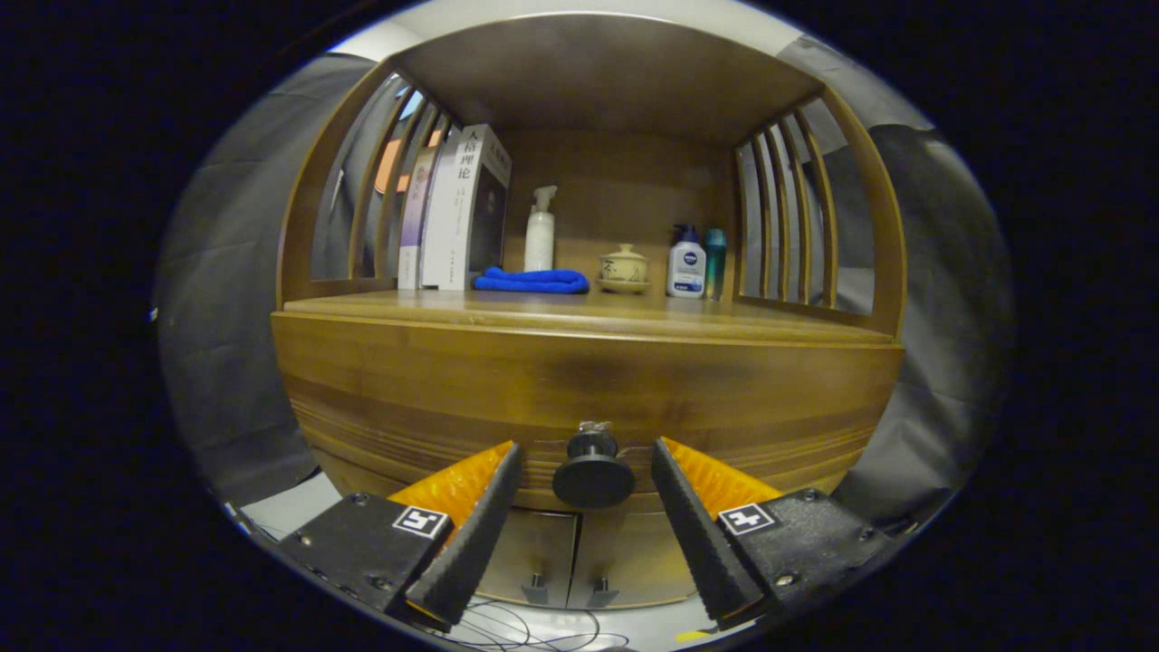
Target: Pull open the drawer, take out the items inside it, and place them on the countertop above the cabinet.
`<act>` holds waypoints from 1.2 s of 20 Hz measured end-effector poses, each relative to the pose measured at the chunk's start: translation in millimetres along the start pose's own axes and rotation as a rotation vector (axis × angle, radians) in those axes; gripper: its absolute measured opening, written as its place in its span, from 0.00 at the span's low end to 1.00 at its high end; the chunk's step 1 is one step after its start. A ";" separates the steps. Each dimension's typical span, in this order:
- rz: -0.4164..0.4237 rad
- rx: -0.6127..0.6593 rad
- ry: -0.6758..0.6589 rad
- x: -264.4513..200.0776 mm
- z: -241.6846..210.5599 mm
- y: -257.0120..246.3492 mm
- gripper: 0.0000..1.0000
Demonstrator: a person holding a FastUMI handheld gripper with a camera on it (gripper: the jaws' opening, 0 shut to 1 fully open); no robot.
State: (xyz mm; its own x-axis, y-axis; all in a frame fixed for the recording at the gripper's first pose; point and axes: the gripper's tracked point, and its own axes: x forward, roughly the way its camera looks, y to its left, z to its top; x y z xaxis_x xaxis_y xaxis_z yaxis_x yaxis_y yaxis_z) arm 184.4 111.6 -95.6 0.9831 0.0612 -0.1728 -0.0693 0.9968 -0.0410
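Note:
A wooden cabinet fills the view, with its drawer front [435, 380] closed and close ahead. A round dark knob [593, 475] sticks out from the drawer's middle. My gripper [586, 462] is open, and the knob sits between its two fingers with a gap on each side; neither finger touches it. The countertop [579, 312] runs above the drawer. The drawer's inside is hidden.
On the countertop stand books [457, 213] at the left, a folded blue cloth [532, 281], a white spray bottle [540, 234], a small lidded cup [624, 268], a lotion bottle [686, 263] and a teal bottle [715, 258]. Slatted side walls flank the shelf. Two lower doors [561, 561] sit below the drawer.

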 end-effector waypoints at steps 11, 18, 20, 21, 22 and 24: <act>-0.042 -0.015 -0.004 5.3 -0.3 -8.8 0.41; -0.031 -0.008 0.015 -7.6 -4.9 -6.5 0.37; -0.025 -0.008 0.018 -15.1 -6.6 -6.7 0.37; -0.024 -0.010 0.019 -19.4 -6.8 -6.9 0.37; -0.022 -0.009 0.019 -24.5 -8.6 -5.7 0.37; -0.017 -0.012 0.019 -37.2 -11.5 -3.7 0.37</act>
State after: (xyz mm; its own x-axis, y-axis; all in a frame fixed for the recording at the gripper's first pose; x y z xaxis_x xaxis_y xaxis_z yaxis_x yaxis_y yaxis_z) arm 146.2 105.0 -100.3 0.9807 0.0429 -0.1905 -0.0545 0.9969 -0.0561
